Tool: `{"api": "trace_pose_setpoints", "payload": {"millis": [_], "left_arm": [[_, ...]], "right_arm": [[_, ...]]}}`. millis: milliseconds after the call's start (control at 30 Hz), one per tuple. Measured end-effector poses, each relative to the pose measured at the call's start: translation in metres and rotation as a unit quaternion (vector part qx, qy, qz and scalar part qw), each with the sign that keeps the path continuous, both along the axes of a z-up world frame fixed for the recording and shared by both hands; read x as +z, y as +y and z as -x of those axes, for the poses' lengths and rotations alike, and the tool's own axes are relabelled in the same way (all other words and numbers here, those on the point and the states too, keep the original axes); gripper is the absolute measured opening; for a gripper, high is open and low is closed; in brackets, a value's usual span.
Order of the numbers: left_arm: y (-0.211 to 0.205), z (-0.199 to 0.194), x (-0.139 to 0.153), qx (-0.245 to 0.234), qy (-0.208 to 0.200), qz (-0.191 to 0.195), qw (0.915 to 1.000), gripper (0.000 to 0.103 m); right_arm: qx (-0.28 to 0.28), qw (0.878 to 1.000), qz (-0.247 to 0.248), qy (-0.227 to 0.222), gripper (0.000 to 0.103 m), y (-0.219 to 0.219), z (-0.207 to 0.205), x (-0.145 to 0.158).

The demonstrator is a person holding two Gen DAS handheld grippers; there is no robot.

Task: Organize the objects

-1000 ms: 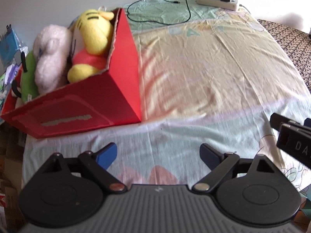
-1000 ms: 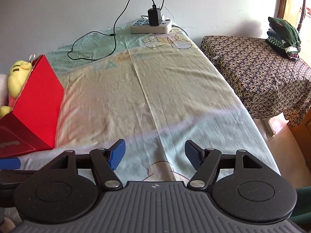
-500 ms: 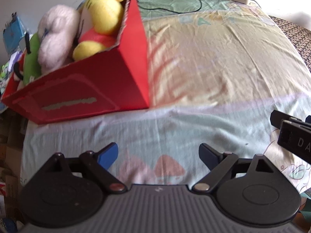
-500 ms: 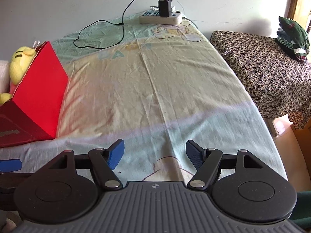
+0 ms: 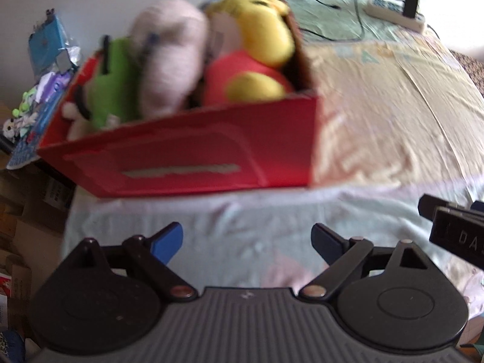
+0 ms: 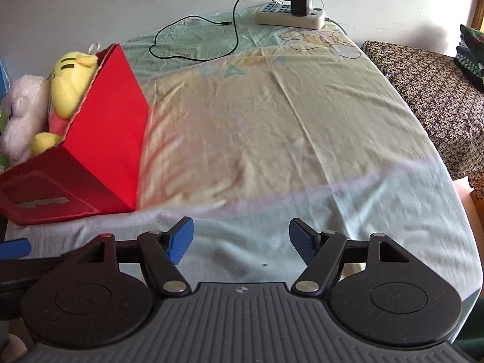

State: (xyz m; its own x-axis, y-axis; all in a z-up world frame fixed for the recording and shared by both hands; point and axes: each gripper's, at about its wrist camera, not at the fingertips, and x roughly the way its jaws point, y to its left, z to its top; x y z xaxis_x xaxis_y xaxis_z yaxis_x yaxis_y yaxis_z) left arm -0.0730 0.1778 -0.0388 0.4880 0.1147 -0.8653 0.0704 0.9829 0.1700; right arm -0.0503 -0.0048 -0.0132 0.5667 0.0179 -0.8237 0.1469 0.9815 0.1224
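We note both the left gripper [image 5: 246,239] and right gripper [image 6: 239,239] spread wide, empty. Risk: nudging the overfilled red cardboard box [image 5: 187,163] could spill the yellow plush bear [image 5: 254,69].

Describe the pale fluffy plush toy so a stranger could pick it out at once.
Find the red cardboard box at the left edge of the pastel bedsheet. Three toys poke out of it; the pale fluffy plush toy is the middle one, between a green plush toy and a yellow bear in a red shirt.

Sheeted bed [image 6: 272,127], red box [image 6: 103,139], power strip [image 6: 290,18], black cable [image 6: 193,57]
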Motion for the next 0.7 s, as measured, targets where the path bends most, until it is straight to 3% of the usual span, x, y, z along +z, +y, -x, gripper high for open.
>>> {"api": "trace_pose_setpoints", "payload": {"millis": [267,700], "left_arm": [[0.049,-0.009,0.026,-0.008,-0.032,0.011,0.9994,0.093],[0.116,-0.028,0.061,-0.02,-0.075,0.019,0.9968,0.096]], "right_arm": [[0.006,1.0,0.017,-0.025,0.072,0.052,-0.008,0.028],[-0.036,0.995,0.026,-0.094,0.072,0.112,-0.014,0.063]]}}
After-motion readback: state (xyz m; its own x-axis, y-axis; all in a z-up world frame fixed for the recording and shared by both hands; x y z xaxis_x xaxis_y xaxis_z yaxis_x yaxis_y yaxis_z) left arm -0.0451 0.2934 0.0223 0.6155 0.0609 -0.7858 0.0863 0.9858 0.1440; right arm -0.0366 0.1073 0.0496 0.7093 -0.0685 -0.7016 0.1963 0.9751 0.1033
